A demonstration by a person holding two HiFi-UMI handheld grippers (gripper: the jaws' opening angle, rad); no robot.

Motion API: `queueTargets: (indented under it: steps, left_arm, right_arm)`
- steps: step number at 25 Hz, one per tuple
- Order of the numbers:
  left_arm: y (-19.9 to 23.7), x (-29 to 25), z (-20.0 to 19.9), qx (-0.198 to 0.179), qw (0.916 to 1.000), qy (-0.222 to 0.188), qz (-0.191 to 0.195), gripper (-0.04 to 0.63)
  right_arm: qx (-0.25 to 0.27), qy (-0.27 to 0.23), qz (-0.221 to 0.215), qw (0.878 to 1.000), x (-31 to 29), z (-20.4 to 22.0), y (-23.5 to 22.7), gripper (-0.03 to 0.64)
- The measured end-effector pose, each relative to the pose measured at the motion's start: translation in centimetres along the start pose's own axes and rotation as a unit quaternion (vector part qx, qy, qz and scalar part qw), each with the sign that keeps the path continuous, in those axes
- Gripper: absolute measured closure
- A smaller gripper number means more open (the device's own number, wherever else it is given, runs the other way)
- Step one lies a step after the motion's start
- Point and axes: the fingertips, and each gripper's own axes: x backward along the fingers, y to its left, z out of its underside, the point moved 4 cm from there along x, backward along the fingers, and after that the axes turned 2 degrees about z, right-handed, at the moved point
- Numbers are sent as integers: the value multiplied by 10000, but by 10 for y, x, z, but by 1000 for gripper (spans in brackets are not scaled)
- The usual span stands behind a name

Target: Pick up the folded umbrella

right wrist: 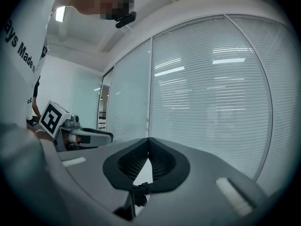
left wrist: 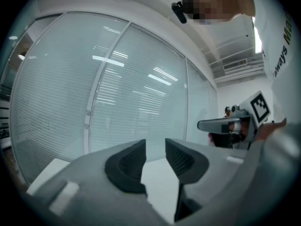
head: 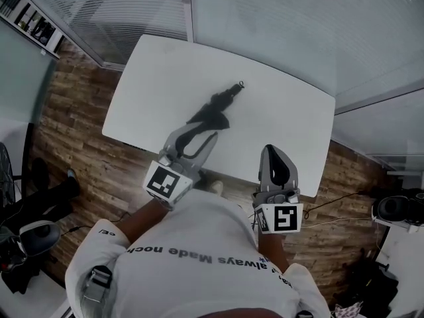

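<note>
The folded black umbrella [head: 213, 110] lies slantwise in the middle of the white table [head: 291, 124], its thin tip toward the far side. My left gripper [head: 213, 136] is held level over the near table edge, its tips just short of the umbrella's near end. Its jaws stand a narrow gap apart with nothing between them [left wrist: 155, 145]. My right gripper [head: 270, 148] hovers at the near edge, right of the umbrella and apart from it. Its pads meet at the tips, empty [right wrist: 148, 142]. Neither gripper view shows the umbrella.
Glass partitions with blinds [head: 278, 25] stand close behind the table. Wood flooring [head: 73, 131] surrounds it. Cables and a black device [head: 396, 207] lie on the floor at the right, dark gear [head: 33, 204] at the left.
</note>
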Motion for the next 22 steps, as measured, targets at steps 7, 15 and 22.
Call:
queueTargets:
  steps: [7,15,22]
  left_arm:
    - [54,-24,-17,-64,9999,-92,71,466]
    - [81,-54,-29,-75,9997,-156,162,466]
    - [81,-77,-32,-68,9999,-115,92,466]
  right_arm:
    - [53,-66,-19,10000,-62,-13,-1,615]
    - [59,-118,65,9999,-97,-18,-18,615]
    - [3,-136,69,9999,-105,-18,-45,615]
